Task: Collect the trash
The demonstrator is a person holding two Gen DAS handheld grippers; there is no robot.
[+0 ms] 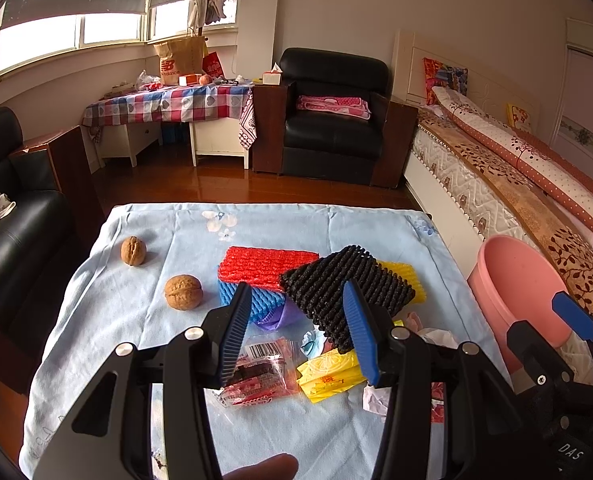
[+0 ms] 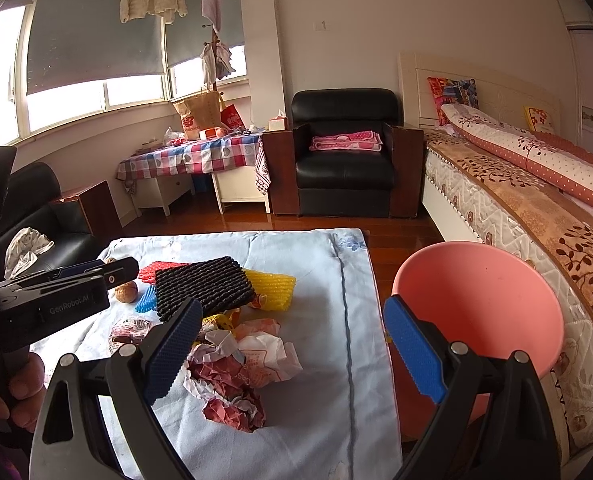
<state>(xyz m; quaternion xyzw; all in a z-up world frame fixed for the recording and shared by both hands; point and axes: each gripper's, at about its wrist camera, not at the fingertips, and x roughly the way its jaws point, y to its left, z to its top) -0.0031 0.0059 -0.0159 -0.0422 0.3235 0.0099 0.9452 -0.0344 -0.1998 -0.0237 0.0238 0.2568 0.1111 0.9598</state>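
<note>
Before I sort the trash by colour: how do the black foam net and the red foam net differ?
The black foam net lies on top of the pile, tilted, overlapping the red foam net, which lies flatter underneath, farther back. The black one sits between the left gripper's open fingers in the left wrist view; the red one lies beyond them. Both are ribbed mesh sleeves on the blue cloth.

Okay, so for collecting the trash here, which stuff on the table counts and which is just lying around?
For the job:
crumpled paper
red snack wrapper
yellow wrapper
black foam net
red foam net
pink bin

Just lying about, probably:
two walnuts
black armchair
bed
</note>
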